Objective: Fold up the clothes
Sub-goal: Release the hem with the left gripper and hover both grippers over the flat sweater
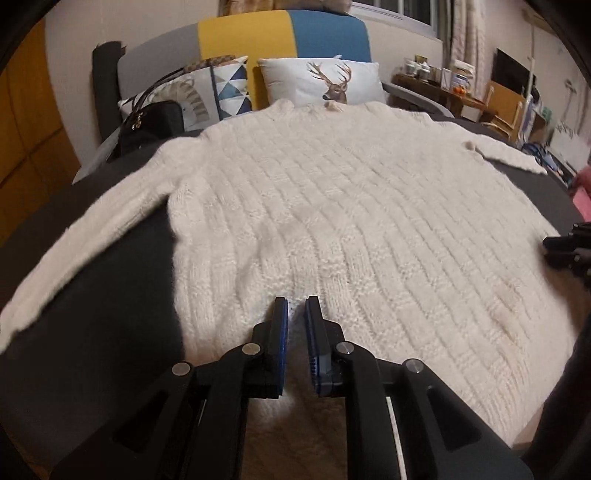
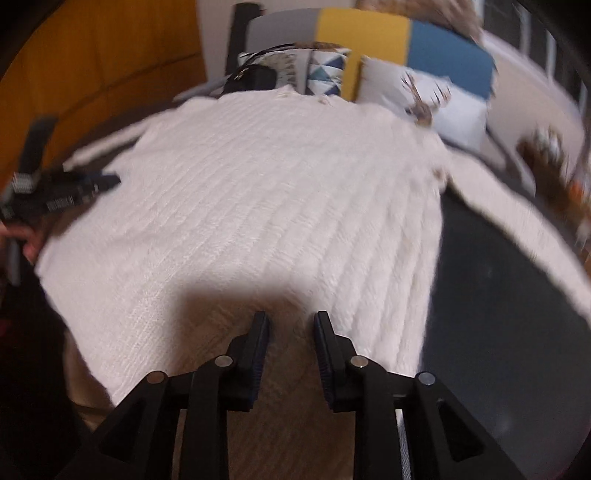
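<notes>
A cream cable-knit sweater (image 1: 332, 206) (image 2: 258, 192) lies spread flat on a dark bedcover (image 1: 122, 277), collar toward the pillows. One sleeve (image 1: 92, 229) runs out to the left, the other (image 2: 517, 225) to the right. My left gripper (image 1: 296, 301) hovers over the near hem left of centre, its blue pads a narrow gap apart, with only the knit below showing through. It also shows at the left edge of the right wrist view (image 2: 103, 182), held by a hand (image 2: 29, 236). My right gripper (image 2: 290, 317) stands open over the hem's right part, nothing between its fingers.
A deer cushion (image 1: 325, 81), a triangle-print cushion (image 1: 229, 88) and a black handbag (image 1: 151, 122) sit at the head of the bed under a yellow and blue headboard (image 1: 280, 33). A cluttered desk (image 1: 443, 88) stands at the right, a wooden door (image 1: 29, 122) at the left.
</notes>
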`<state>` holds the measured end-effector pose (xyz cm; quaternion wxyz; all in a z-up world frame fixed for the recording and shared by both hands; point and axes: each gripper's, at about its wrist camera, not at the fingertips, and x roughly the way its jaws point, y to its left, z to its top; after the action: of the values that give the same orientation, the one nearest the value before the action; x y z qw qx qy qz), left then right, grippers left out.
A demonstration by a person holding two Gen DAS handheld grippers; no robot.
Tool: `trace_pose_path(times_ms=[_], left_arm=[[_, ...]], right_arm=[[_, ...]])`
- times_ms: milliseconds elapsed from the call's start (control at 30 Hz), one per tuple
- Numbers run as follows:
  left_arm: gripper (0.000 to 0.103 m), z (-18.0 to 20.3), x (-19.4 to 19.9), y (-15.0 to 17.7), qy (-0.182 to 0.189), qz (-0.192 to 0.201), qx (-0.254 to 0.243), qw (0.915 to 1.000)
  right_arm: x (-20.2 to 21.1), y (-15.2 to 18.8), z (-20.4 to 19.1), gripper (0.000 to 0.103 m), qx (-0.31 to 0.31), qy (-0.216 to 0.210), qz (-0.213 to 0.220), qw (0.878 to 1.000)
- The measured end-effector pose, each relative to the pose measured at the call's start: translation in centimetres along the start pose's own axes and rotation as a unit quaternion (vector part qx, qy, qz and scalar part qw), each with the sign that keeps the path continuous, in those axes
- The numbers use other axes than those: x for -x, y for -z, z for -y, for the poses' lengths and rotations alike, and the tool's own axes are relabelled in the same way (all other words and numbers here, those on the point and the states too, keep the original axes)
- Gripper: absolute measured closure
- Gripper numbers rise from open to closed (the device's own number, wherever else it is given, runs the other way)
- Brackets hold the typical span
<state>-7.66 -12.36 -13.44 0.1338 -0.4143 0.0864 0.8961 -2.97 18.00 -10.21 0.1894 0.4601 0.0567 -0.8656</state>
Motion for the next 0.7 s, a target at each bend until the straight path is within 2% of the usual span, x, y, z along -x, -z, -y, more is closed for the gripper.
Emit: trace_pose_path(times_ms=[67, 167, 233, 300, 367, 400, 467, 600, 667, 700], left_arm=[[0.090, -0.1, -0.1, 0.3, 0.008, 0.004, -0.007, 0.9999], [0.090, -0.5, 0.5, 0.5, 0.014, 0.007, -0.015, 0.9998], [0.090, -0.6, 1.3, 0.1, 0.028, -0.003, 0.005, 0.9996], [0.090, -0.6, 2.2, -0.6, 0.039, 0.013, 0.029, 0.9987], [0.083, -0.4, 2.9, -1.8, 0.029, 0.042, 0.052, 0.9973], [0.079, -0.2, 2.5, -2.4, 0.021, 0.044, 0.061, 0.9970], [0.068, 0.2, 1.1, -3.9, 0.002, 0.041, 0.081, 0.9959], [0.068, -0.1, -2.3, -4.9, -0.044, 0.000, 0.119, 0.9919], [0.060, -0.7, -2.7, -4.7, -0.045, 0.009, 0.135, 0.9898], [0.059, -0.9, -2.9, -4.5, -0.042, 0.012, 0.141, 0.9891]], right_arm=[[0.1, 0.3, 0.4, 0.078, -0.013, -0.011, 0.006, 1.000], [0.4, 0.7, -0.2, 0.075, -0.013, -0.004, 0.013, 1.000], [0.7, 0.0, -0.5, 0.075, 0.002, 0.004, 0.008, 1.000], [1.1, -0.6, -0.8, 0.076, 0.016, 0.012, 0.010, 1.000], [1.8, -2.0, -0.8, 0.075, 0.020, 0.024, 0.050, 0.998], [1.7, -2.9, -0.7, 0.074, 0.016, 0.029, 0.057, 0.998], [0.3, -5.0, -0.5, 0.074, 0.009, 0.038, 0.050, 0.998], [-4.2, -7.7, -0.6, 0.074, 0.043, 0.071, 0.022, 0.996], [-5.8, -8.3, -0.5, 0.074, 0.055, 0.076, 0.015, 0.996], [-6.5, -8.4, -0.3, 0.072, 0.053, 0.075, 0.013, 0.996]])
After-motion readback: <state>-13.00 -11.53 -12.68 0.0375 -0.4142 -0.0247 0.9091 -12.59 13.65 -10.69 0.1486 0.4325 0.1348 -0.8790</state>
